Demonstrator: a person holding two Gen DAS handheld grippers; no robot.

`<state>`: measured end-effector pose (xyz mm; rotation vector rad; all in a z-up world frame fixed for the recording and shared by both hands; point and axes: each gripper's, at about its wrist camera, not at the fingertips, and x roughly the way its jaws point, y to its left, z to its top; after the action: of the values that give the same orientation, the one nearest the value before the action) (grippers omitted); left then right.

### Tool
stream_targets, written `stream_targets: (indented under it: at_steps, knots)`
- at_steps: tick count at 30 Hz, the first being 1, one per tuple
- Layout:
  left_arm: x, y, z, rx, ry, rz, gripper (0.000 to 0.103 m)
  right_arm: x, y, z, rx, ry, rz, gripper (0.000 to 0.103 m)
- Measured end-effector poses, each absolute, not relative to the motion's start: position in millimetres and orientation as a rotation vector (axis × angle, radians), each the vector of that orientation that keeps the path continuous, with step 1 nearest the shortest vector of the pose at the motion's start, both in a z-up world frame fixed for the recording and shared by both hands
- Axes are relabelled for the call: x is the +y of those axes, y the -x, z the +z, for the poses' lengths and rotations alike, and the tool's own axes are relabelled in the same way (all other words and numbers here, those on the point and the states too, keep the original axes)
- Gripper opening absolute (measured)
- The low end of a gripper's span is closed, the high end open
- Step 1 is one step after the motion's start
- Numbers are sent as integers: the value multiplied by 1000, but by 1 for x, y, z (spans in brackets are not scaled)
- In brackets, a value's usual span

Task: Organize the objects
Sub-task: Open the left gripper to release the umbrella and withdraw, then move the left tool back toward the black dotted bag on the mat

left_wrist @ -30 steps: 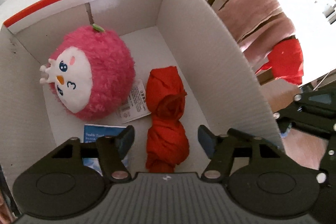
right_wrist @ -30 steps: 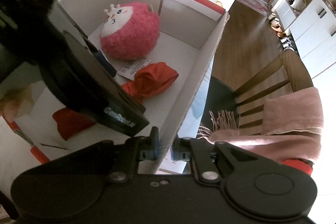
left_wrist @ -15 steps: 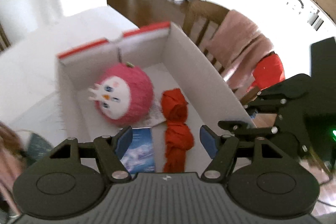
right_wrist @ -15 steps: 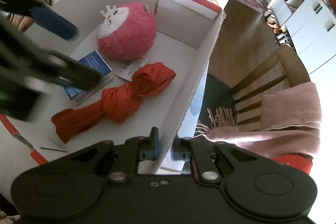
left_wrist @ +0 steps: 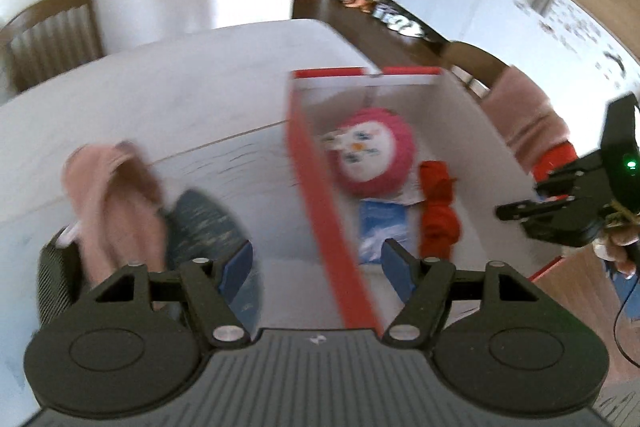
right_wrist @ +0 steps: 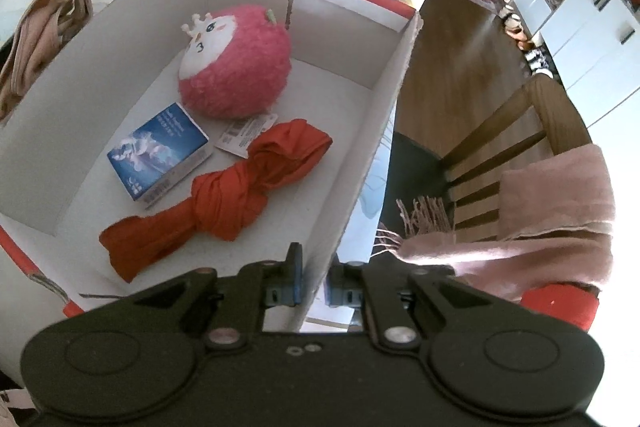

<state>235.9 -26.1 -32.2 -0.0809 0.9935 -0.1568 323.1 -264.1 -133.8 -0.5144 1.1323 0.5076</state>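
Left gripper (left_wrist: 316, 261) withdrawn from box (right_wrist: 356, 163), jaws apart; right gripper (right_wrist: 314, 281) clamped on wall at 6 o'clock, steadying.

Fuzzy plush toy (right_wrist: 236, 67), matt cardboard box (right_wrist: 360, 155)

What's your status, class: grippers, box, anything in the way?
Left gripper open, empty, above box rim. Right gripper shut on box wall. Plush, red cloth, blue pack inside. Pink cloth outside, left.
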Motion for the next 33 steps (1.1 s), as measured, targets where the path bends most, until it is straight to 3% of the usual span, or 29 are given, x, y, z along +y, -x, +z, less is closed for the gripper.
stream_targets:
  at_steps: [2, 10, 17, 28, 29, 31, 33]
  knots:
    - [-2, -226, -34, 993, 116, -108, 81, -265, -324, -133, 1137, 504, 497, 9]
    - [72, -210, -54, 1010, 161, 51, 82, -267, -326, -123, 1153, 444, 448, 11]
    - [118, -211, -78, 1006, 122, 159, 82, -265, -321, -119, 1149, 435, 408, 5]
    - [144, -225, -119, 1050, 29, 202, 82, -261, -320, -120, 1154, 440, 373, 5]
    - [145, -226, -121, 1053, 26, 201, 80, -260, -320, -120, 1154, 441, 370, 6]
    - [145, -227, -125, 1060, 12, 200, 63, -260, -320, -120, 1156, 442, 366, 6]
    - [146, -229, -130, 1073, 1, 195, 53, -260, -320, -120, 1157, 444, 364, 6]
